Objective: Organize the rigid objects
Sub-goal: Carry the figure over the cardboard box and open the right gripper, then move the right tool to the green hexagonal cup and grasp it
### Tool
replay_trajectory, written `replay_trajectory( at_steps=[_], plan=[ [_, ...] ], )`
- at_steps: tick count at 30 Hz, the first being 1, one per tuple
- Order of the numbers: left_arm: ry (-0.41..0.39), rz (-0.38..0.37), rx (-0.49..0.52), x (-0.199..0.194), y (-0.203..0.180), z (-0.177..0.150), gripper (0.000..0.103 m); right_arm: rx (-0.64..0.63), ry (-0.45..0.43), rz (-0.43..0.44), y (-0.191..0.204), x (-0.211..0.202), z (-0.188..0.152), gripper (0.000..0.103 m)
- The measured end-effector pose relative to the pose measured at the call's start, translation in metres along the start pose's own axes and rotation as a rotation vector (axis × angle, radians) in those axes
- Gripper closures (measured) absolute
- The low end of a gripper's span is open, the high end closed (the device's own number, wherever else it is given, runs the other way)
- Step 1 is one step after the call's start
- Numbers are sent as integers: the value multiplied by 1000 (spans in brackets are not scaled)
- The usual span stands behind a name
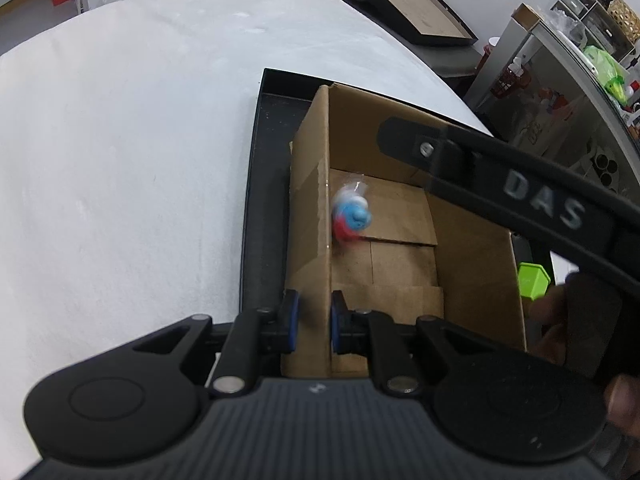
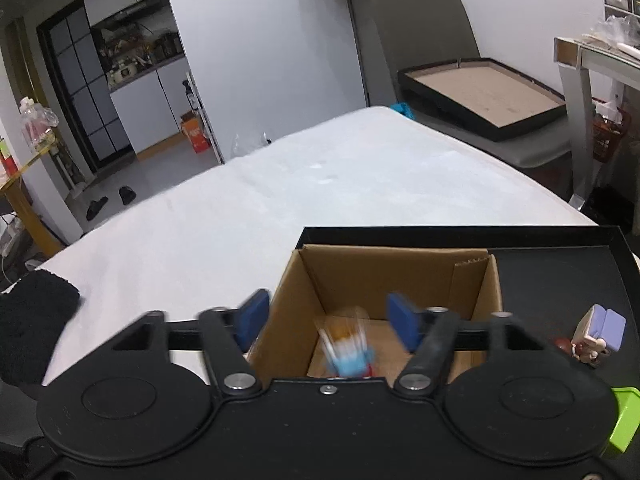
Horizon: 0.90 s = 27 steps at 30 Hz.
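A brown cardboard box (image 1: 472,248) (image 2: 400,276) stands in a black tray (image 1: 260,200) (image 2: 560,252) on a white table. My left gripper (image 1: 312,322) is shut on the box's left wall. A small bagged toy, blue, white and red (image 1: 352,216) (image 2: 350,354), is blurred inside the box, below my right gripper (image 2: 328,322), which is open and empty above the box. The right gripper's black finger (image 1: 500,168) crosses the left wrist view over the box.
A green block (image 1: 534,280) (image 2: 624,420) and a small figurine with a purple book (image 2: 598,334) lie in the tray right of the box. A chair with another framed tray (image 2: 480,96) stands beyond the table. A black cloth (image 2: 32,332) lies at the left.
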<state>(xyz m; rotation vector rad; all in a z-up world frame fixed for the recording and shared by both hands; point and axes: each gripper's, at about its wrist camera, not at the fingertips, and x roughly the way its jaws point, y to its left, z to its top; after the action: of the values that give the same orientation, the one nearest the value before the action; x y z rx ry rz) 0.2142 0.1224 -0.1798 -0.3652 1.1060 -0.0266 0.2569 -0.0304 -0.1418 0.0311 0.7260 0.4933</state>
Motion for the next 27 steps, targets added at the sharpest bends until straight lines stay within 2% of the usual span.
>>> replay_trajectory(
  at_steps=[7,9,13,18,22,27],
  plan=[
    [12,31,7,-1,-6,2,90,64,-4,-43,-11,-17,-4,26],
    [13,40,12,-3,-10,2,90,94,-11,-109,-16,-24,-6,21],
    [18,68,17,-5,-14,2,87,155,-36,-231,-31,-42,-12,21],
    [24,109,31,-9,-25,1,65,243,-16,-396,-60,-49,-17,21],
    [19,136,37,-12,-33,0,53,330,-9,-528,-87,-51,-24,21],
    [11,183,90,-13,-45,-2,40,458,23,-538,-123,-56,-37,21]
  ],
)
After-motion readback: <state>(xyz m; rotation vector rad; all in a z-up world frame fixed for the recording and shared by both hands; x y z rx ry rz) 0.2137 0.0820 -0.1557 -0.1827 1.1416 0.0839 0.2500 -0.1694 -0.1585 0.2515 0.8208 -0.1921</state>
